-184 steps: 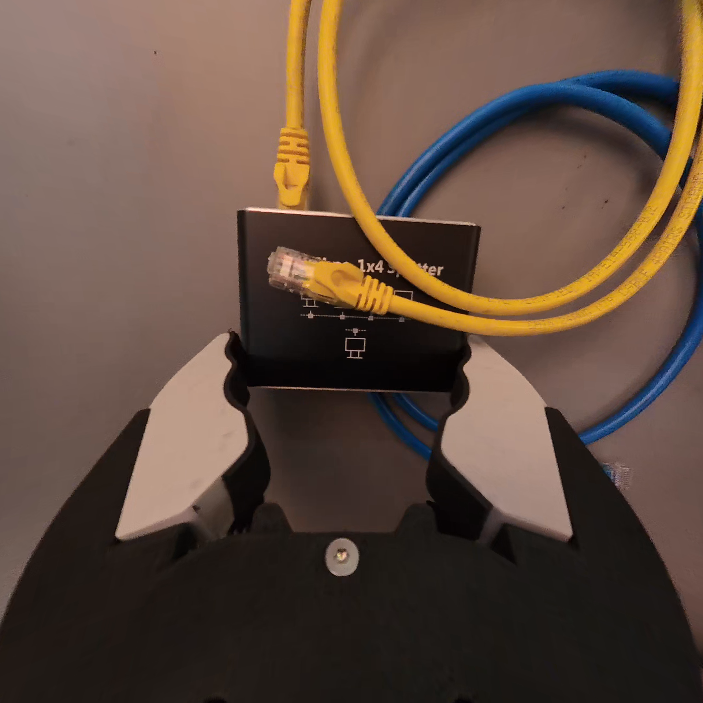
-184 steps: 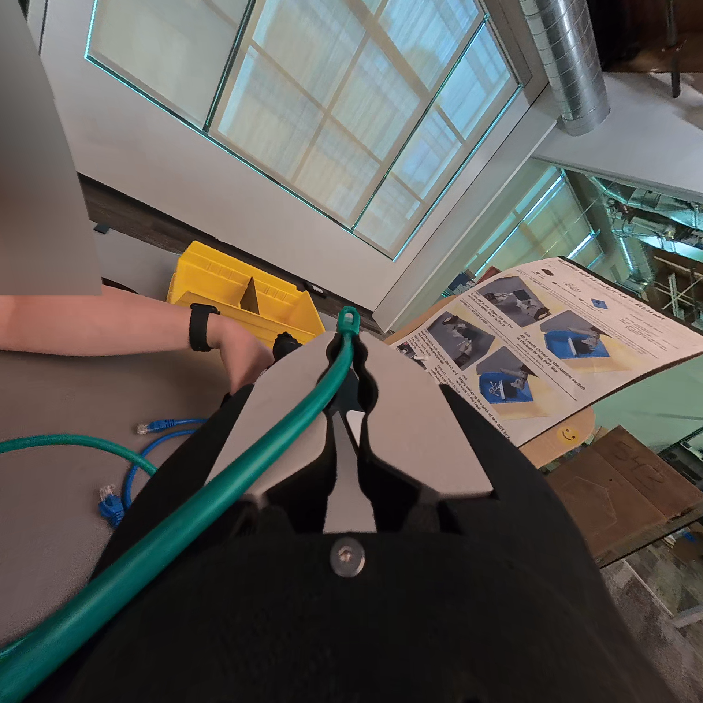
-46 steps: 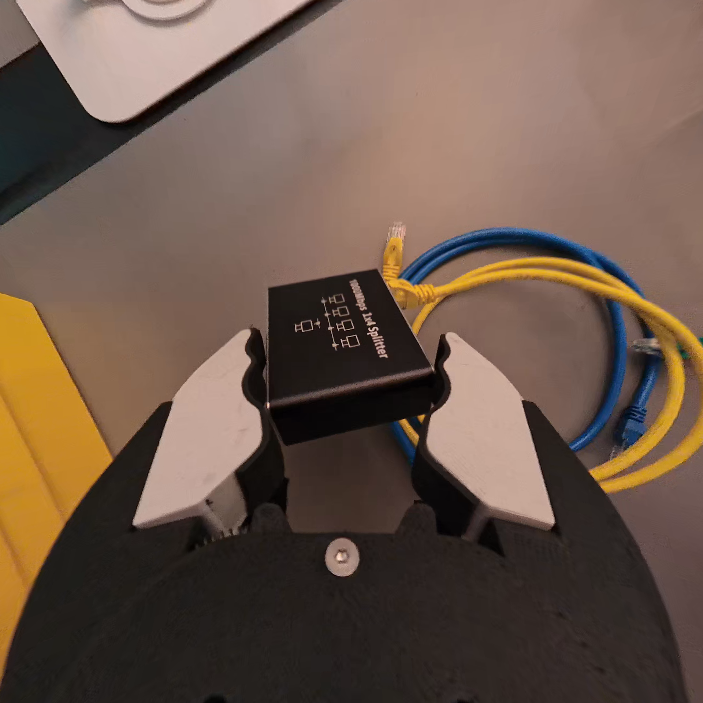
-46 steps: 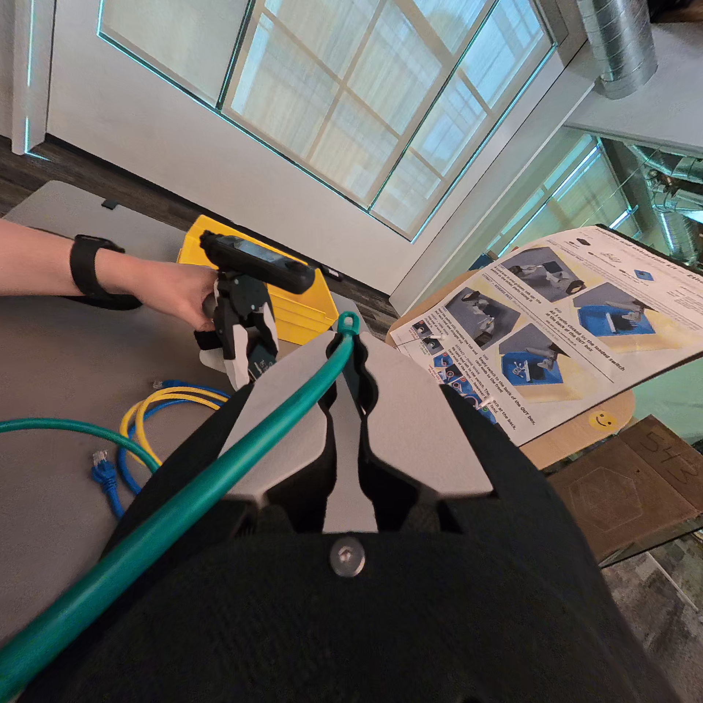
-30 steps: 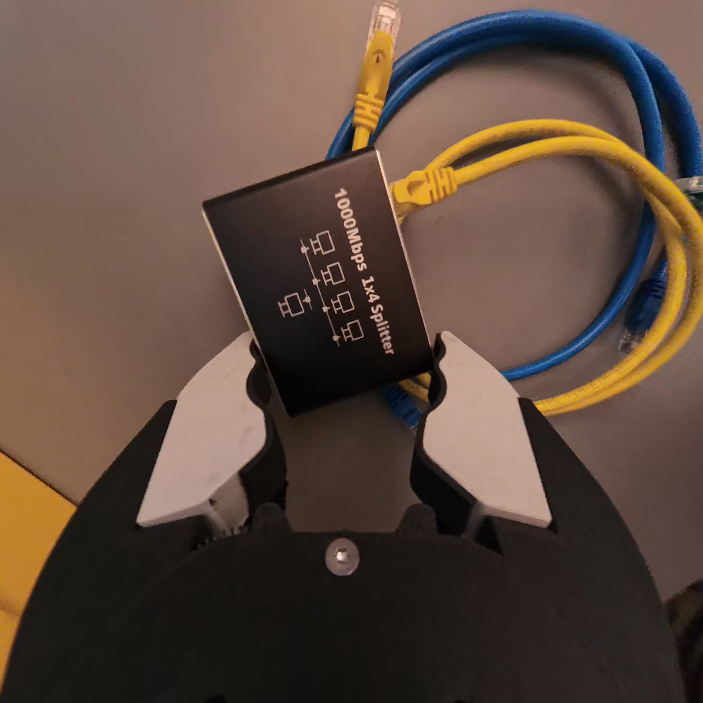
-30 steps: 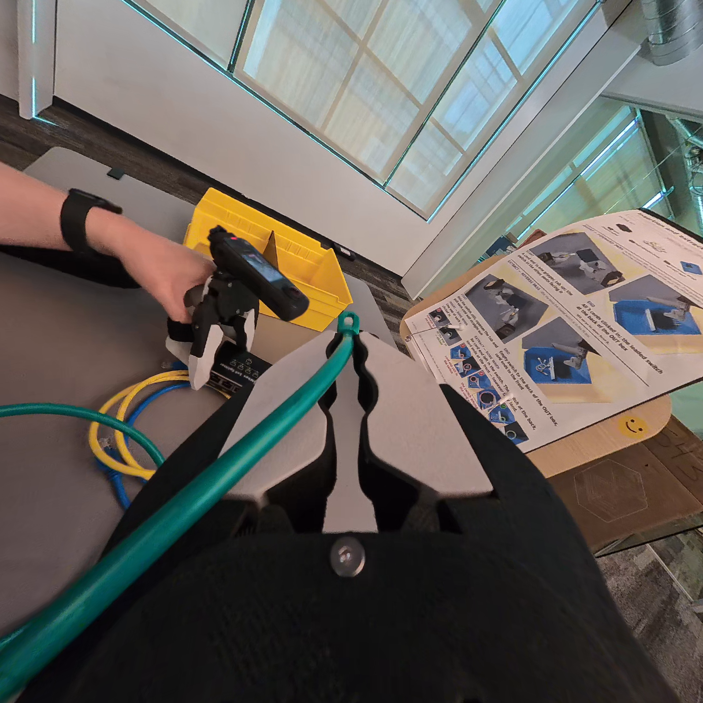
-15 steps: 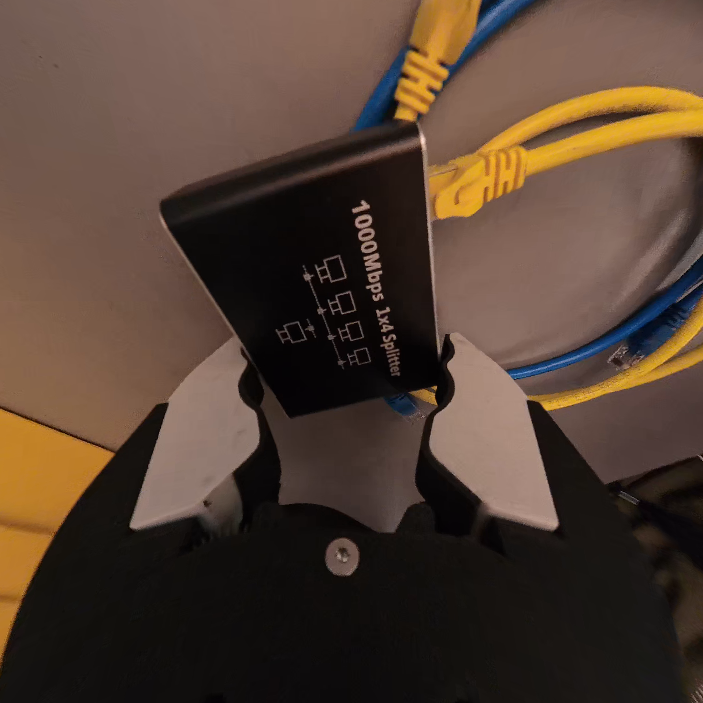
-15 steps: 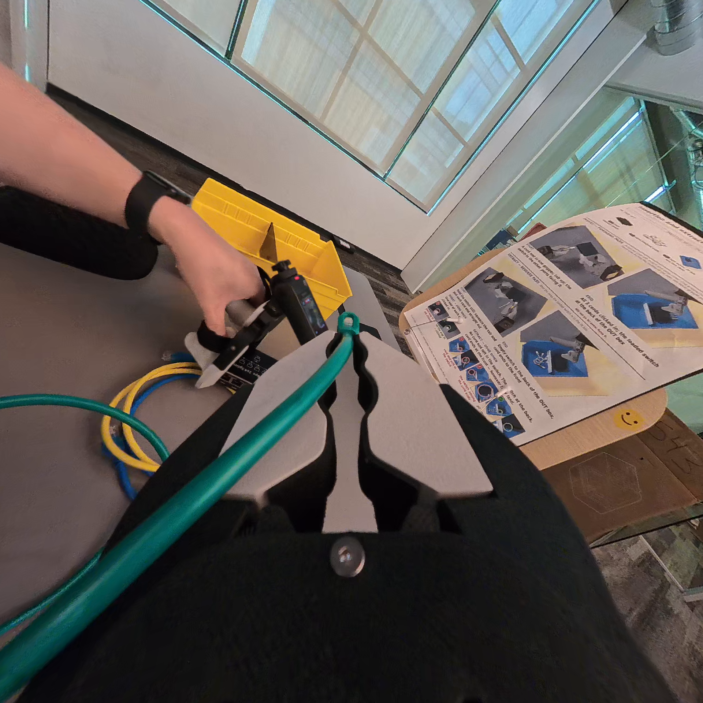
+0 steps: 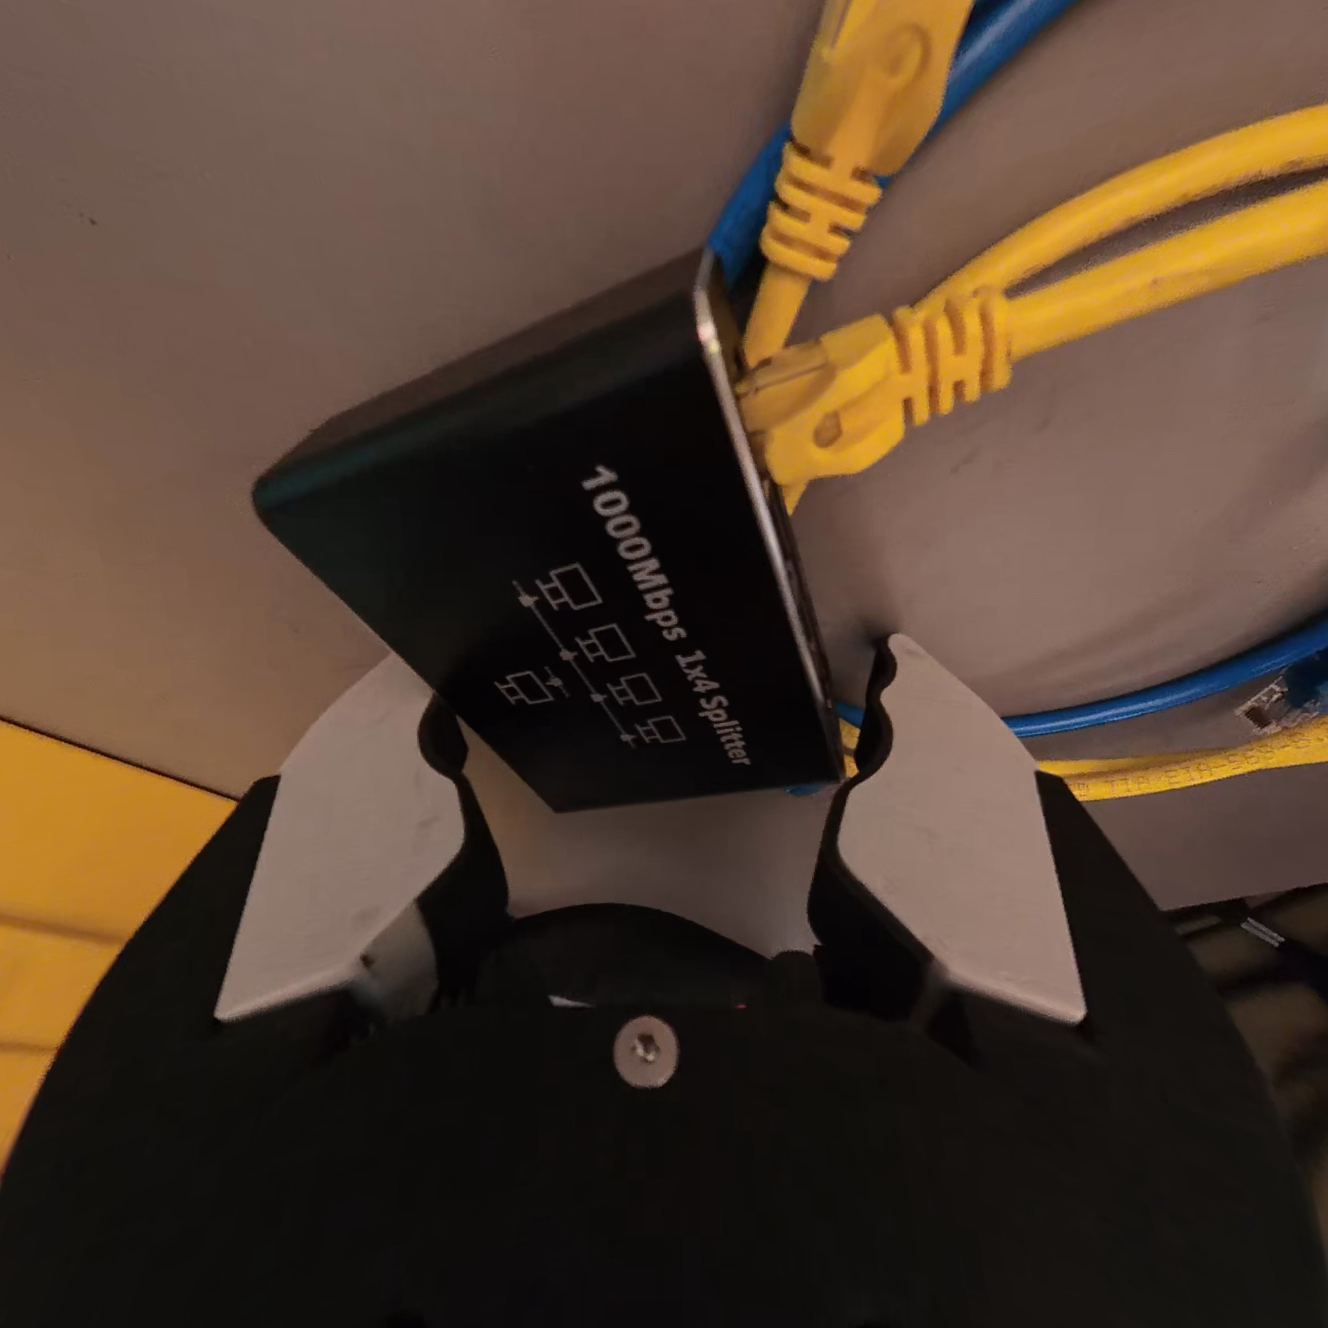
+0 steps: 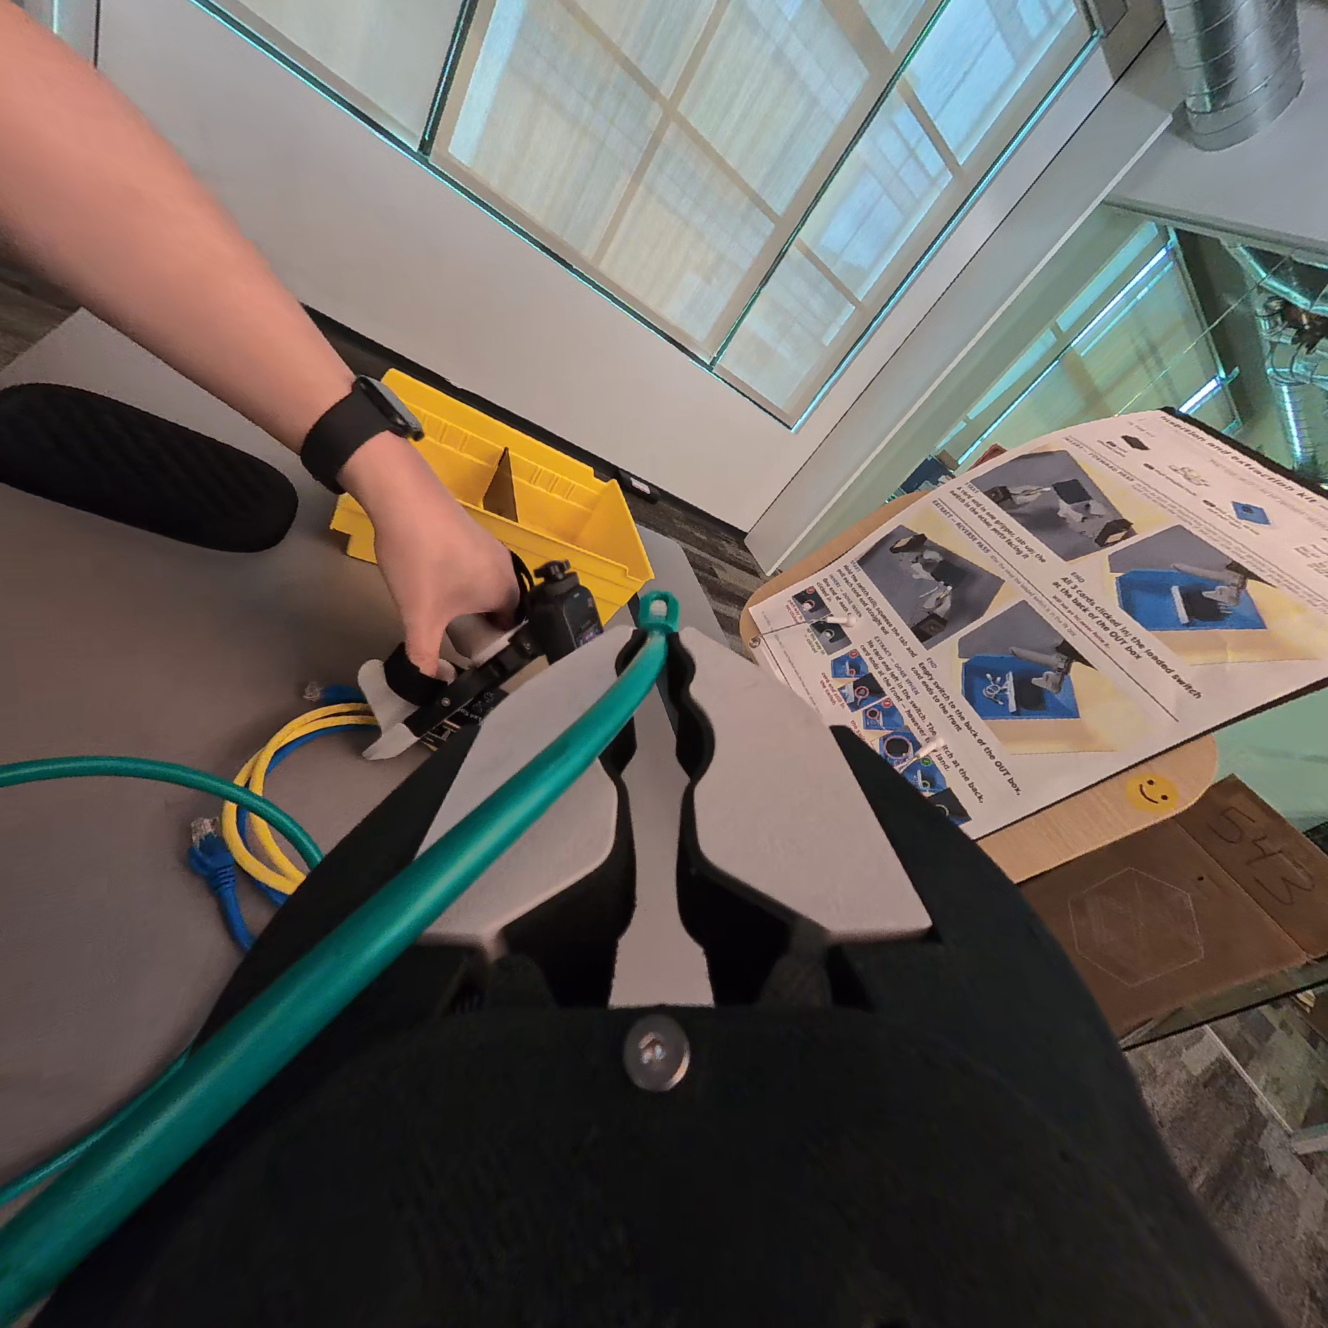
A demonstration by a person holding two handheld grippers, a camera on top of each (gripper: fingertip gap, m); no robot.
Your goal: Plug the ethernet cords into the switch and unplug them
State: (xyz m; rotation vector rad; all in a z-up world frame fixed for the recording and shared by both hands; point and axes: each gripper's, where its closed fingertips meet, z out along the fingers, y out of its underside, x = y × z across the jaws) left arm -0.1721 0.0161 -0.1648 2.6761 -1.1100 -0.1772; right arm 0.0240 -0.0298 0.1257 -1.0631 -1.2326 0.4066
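Note:
In the left wrist view the black switch point(image 9: 546, 611) lies tilted on the grey table point(image 9: 359, 215). My left gripper point(image 9: 654, 718) is shut on its near corner, with a finger against each side. One yellow cord plug point(image 9: 848, 402) sits in a port on the switch's right face. The other yellow plug point(image 9: 819, 208) lies loose behind it. A blue cord point(image 9: 1078, 708) loops underneath. My right gripper point(image 10: 657, 639) is shut on the green cord point(image 10: 503, 812), and the plug tip pokes out past the fingertips. The left gripper point(image 10: 431, 704) with the switch shows low on the table there.
A yellow bin point(image 10: 546, 517) stands behind the left gripper and shows at the lower left of the left wrist view point(image 9: 86, 862). A person's hand point(image 10: 431, 575) holds the left gripper. An instruction sheet on a board point(image 10: 1078, 575) stands at the right. Yellow and blue cord loops point(image 10: 251, 826) lie on the table. My hands' fingertips stand some 35 cm from each other.
The left gripper lifted the switch, turned it and lowered it back onto the table by the cords. Its jaws now stand slightly wider. The right gripper has kept hold of the green cord.

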